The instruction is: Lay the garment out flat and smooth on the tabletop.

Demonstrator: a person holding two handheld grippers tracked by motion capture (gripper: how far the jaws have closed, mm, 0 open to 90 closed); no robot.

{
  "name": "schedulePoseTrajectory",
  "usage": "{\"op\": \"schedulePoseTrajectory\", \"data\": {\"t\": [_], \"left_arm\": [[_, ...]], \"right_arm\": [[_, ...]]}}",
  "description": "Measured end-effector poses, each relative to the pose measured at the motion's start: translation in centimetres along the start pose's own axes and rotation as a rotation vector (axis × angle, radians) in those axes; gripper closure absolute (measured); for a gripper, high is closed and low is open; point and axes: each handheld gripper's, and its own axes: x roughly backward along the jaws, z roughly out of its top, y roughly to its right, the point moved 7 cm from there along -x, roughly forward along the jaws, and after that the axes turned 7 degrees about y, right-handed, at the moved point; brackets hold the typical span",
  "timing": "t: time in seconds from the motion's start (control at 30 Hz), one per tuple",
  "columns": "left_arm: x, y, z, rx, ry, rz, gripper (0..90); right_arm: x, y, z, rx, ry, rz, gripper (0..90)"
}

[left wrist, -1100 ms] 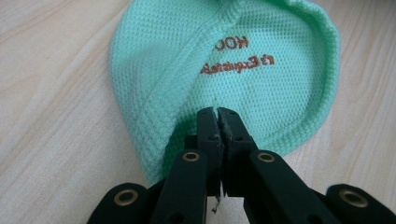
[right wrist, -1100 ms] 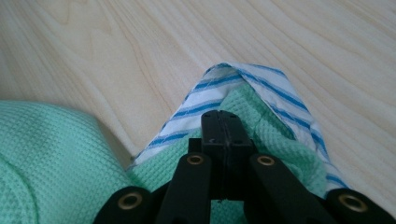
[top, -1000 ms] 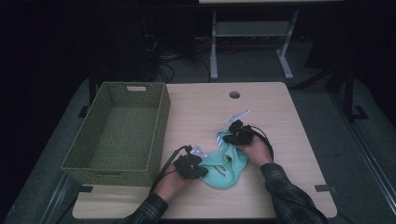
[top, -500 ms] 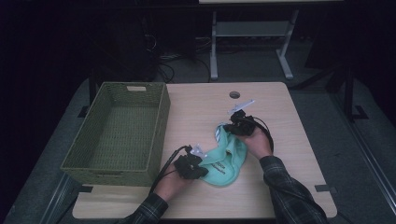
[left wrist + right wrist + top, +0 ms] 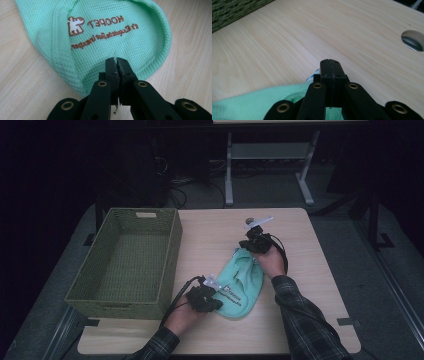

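Observation:
A mint-green mesh garment [image 5: 243,282] with a small logo and brown lettering [image 5: 100,23] lies on the wooden table. My left gripper [image 5: 205,297] holds its near end; in the left gripper view the jaws [image 5: 116,62] are shut, pinching a fold of the fabric. My right gripper [image 5: 255,241] is at the garment's far end, raised a little off the table. Its jaws [image 5: 330,65] are pressed together with green cloth [image 5: 274,97] trailing from under them. The garment is drawn out lengthwise between the two grippers.
A green woven basket [image 5: 80,290], with nothing in it, stands at the table's left side. A round cable hole [image 5: 412,40] lies in the tabletop just beyond the right gripper. Bare wood lies to the right and front. A desk frame [image 5: 270,155] stands on the floor behind.
My right gripper has moved toward the table's far side and risen, pulling the garment's far end with it so the cloth stretches out longer. The left gripper has stayed put.

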Motion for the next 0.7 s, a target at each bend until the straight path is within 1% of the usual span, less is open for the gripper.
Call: {"op": "schedulePoseTrajectory", "data": {"t": [0.03,0.1,0.13,0.17,0.2,0.23,0.27,0.3,0.37,0.47,0.6,0.7], "left_arm": [[0.0,-0.1,0.0,-0.008,-0.006,-0.001,87.6],[0.0,0.0,0.0,0.006,0.006,0.000,87.6],[0.0,0.0,0.0,0.001,0.003,0.000,87.6],[-0.1,0.1,0.0,0.010,0.007,0.000,87.6],[0.0,0.1,0.0,0.009,0.005,-0.001,87.6],[0.0,0.0,0.0,-0.002,-0.004,-0.001,87.5],[0.0,0.0,0.0,0.000,-0.002,-0.002,87.4],[0.0,-0.1,-0.1,-0.003,-0.003,-0.001,87.2],[-0.1,0.1,0.0,0.012,0.013,-0.002,87.1],[-0.1,0.0,0.0,0.012,0.012,-0.005,87.0],[-0.1,-0.1,0.0,0.007,0.008,-0.005,87.0],[-0.1,-0.1,0.0,0.005,0.009,-0.004,87.0]], "right_arm": [[-0.1,0.0,0.1,-0.007,-0.001,0.002,90.0],[-0.1,-0.2,0.1,-0.004,-0.001,0.013,90.0],[0.0,-0.2,0.0,0.004,-0.002,0.018,90.0],[0.2,-0.3,0.0,0.003,0.002,0.023,90.0],[0.4,-0.3,-0.1,-0.002,0.011,0.029,89.6],[0.7,-0.3,-0.1,-0.010,0.014,0.038,86.0],[0.9,-0.3,-0.2,-0.017,0.020,0.045,82.3],[1.2,-0.2,-0.3,-0.020,0.023,0.050,81.3],[1.8,-0.1,-0.6,-0.016,0.025,0.054,78.4],[2.8,0.1,-1.0,-0.015,0.027,0.051,75.5],[4.4,0.7,-1.7,-0.025,0.056,0.042,74.5],[5.7,1.1,-2.5,-0.034,0.067,0.040,74.6]]}}
